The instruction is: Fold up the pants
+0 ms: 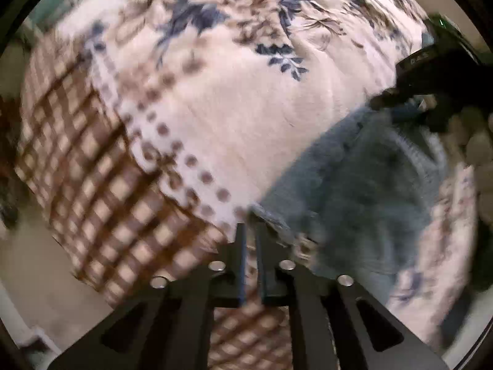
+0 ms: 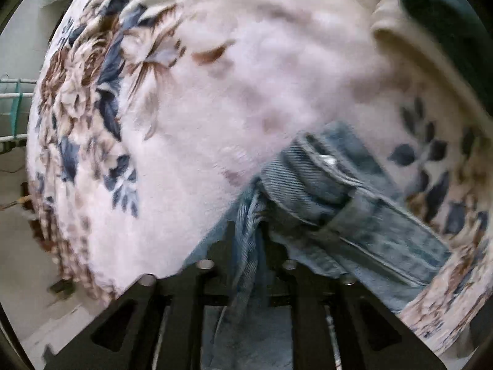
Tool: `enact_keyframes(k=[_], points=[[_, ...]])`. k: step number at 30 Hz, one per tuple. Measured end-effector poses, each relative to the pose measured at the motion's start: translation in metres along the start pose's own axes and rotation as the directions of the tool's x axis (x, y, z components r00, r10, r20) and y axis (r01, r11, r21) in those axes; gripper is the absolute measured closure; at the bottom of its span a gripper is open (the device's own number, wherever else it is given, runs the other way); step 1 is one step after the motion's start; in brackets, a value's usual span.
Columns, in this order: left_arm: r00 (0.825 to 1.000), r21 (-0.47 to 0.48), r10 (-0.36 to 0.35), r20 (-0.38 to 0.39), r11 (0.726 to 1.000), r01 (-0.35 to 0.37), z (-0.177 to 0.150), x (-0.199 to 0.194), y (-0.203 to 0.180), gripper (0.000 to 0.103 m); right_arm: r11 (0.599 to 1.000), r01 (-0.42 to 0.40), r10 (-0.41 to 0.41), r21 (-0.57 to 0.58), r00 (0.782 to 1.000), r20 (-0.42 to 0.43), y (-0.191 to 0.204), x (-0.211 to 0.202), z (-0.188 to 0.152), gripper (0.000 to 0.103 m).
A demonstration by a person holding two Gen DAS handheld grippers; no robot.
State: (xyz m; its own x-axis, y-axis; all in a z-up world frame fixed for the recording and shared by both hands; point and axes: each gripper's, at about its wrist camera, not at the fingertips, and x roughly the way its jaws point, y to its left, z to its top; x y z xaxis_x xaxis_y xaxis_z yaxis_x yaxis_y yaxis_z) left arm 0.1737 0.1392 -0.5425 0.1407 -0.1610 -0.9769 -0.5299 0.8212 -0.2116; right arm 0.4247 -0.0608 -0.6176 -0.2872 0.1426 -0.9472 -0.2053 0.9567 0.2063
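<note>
Gripping: the right gripper (image 2: 248, 231) is clamped on a bunched edge of the faded blue denim pants (image 2: 332, 203), with fabric squeezed between its narrowly set jaws and trailing down toward the camera.
Left tool: the left gripper (image 1: 250, 231) has its jaws drawn nearly together at a frayed corner of the pants (image 1: 363, 191); blur hides whether cloth is actually pinched, so I cannot tell.
Where the pants lie: on the pale pink fleece blanket with blue and brown flowers (image 1: 222, 98), at the near right of the left view, with the waistband and a metal rivet (image 2: 328, 159) just beyond the right tool.
Handling: denim judged soft but fairly heavy and thick, not slippery and not fragile; it should sag between two holds and keep a crease once pressed flat.
Where to hold: waistband or hem corners, where the doubled seams give a firm bite.
Surroundings: a brown checked border (image 1: 101, 185) of the blanket to the near left, and a dark green cloth (image 2: 446, 24) at the far right.
In the way: the plush blanket may drag on the denim and catch in the jaws; the right gripper's black body (image 1: 437, 71) sits close above the pants.
</note>
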Motion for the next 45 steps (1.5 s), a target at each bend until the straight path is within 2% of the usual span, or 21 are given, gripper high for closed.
enact_keyframes(k=[2, 4, 6, 8, 11, 12, 13, 14, 16, 19, 21, 23, 25, 27, 31, 33, 35, 39, 40, 43, 45], points=[[0.996, -0.016, -0.092, -0.008, 0.996, 0.091, -0.002, -0.004, -0.004, 0.085, 0.992, -0.125, 0.126, 0.007, 0.991, -0.052, -0.003, -0.002, -0.003, 0.033], [0.994, 0.031, -0.105, 0.003, 0.994, 0.105, -0.005, -0.007, -0.02, 0.075, 0.988, -0.153, 0.153, -0.001, 0.988, -0.028, -0.01, -0.017, -0.015, 0.032], [0.997, 0.088, -0.073, -0.002, 0.993, 0.073, -0.006, 0.001, -0.039, 0.056, 0.991, -0.131, 0.132, -0.012, 0.991, 0.002, -0.023, -0.031, -0.03, 0.032], [0.999, 0.138, -0.021, -0.027, 0.99, 0.025, -0.009, 0.02, -0.055, 0.053, 0.995, -0.104, 0.104, 0.004, 0.994, 0.022, -0.044, -0.043, -0.045, 0.032], [0.989, 0.187, 0.114, -0.091, 0.978, -0.096, -0.006, 0.055, -0.06, 0.055, 0.997, -0.06, 0.058, 0.039, 0.997, 0.049, -0.081, -0.055, -0.063, 0.031], [0.99, 0.186, 0.117, -0.08, 0.977, -0.1, -0.004, 0.057, -0.058, 0.081, 0.997, -0.047, 0.044, 0.053, 0.998, 0.052, -0.092, -0.058, -0.068, 0.031], [0.994, 0.166, 0.096, -0.056, 0.982, -0.086, -0.002, 0.053, -0.052, 0.094, 0.997, -0.038, 0.035, 0.066, 0.998, 0.054, -0.104, -0.06, -0.069, 0.031], [0.997, 0.143, 0.057, -0.045, 0.989, -0.05, 0.003, 0.048, -0.044, 0.098, 0.996, -0.034, 0.028, 0.087, 0.998, 0.062, -0.117, -0.062, -0.074, 0.031], [0.998, 0.096, 0.031, -0.063, 0.995, -0.025, 0.012, 0.045, -0.03, 0.097, 0.993, -0.034, 0.026, 0.116, 0.997, 0.067, -0.135, -0.062, -0.078, 0.031], [0.996, -0.028, -0.011, -0.085, 1.0, 0.009, 0.02, 0.043, -0.002, 0.088, 0.986, -0.061, 0.05, 0.155, 0.996, 0.071, -0.163, -0.062, -0.078, 0.032], [0.996, -0.105, -0.022, -0.087, 0.994, 0.012, 0.019, 0.037, 0.015, 0.073, 0.986, -0.06, 0.047, 0.155, 0.995, 0.088, -0.176, -0.063, -0.079, 0.028], [0.997, -0.186, -0.051, -0.063, 0.982, 0.039, 0.016, 0.024, 0.033, 0.071, 0.988, -0.069, 0.054, 0.136, 0.992, 0.111, -0.182, -0.067, -0.08, 0.023], [0.995, -0.269, -0.089, -0.051, 0.96, 0.072, 0.008, 0.012, 0.051, 0.063, 0.99, -0.099, 0.086, 0.099, 0.988, 0.131, -0.187, -0.071, -0.083, 0.021], [0.989, -0.36, -0.147, -0.033, 0.924, 0.126, -0.008, -0.001, 0.068, 0.052, 0.99, -0.127, 0.119, 0.062, 0.985, 0.124, -0.188, -0.067, -0.085, 0.017], [0.971, -0.49, -0.24, -0.002, 0.847, 0.208, -0.059, -0.011, 0.073, 0.043, 0.974, -0.229, 0.228, 0.003, 0.972, 0.064, -0.185, -0.045, -0.084, 0.017], [0.947, -0.517, -0.322, -0.021, 0.814, 0.266, -0.08, -0.002, 0.063, 0.04, 0.964, -0.265, 0.265, -0.008, 0.964, 0.027, -0.18, -0.027, -0.081, 0.017], [0.921, -0.528, -0.385, -0.068, 0.797, 0.294, -0.094, 0.015, 0.045, 0.04, 0.96, -0.281, 0.281, -0.007, 0.96, -0.001, -0.181, -0.014, -0.078, 0.017], [0.85, -0.59, -0.511, -0.126, 0.727, 0.35, -0.118, 0.057, 0.006, 0.04, 0.955, -0.295, 0.295, 0.011, 0.954, -0.044, -0.18, 0.011, -0.076, 0.017], [0.848, -0.595, -0.512, -0.136, 0.727, 0.344, -0.119, 0.063, 0.001, 0.04, 0.954, -0.301, 0.301, 0.017, 0.952, -0.049, -0.18, 0.014, -0.076, 0.017], [0.869, -0.6, -0.48, -0.123, 0.733, 0.32, -0.12, 0.07, -0.004, 0.041, 0.93, -0.364, 0.365, 0.045, 0.93, -0.043, -0.189, 0.022, -0.076, 0.017], [0.887, -0.587, -0.449, -0.103, 0.748, 0.311, -0.116, 0.069, -0.007, 0.05, 0.912, -0.404, 0.407, 0.076, 0.913, -0.029, -0.198, 0.028, -0.075, 0.017]])
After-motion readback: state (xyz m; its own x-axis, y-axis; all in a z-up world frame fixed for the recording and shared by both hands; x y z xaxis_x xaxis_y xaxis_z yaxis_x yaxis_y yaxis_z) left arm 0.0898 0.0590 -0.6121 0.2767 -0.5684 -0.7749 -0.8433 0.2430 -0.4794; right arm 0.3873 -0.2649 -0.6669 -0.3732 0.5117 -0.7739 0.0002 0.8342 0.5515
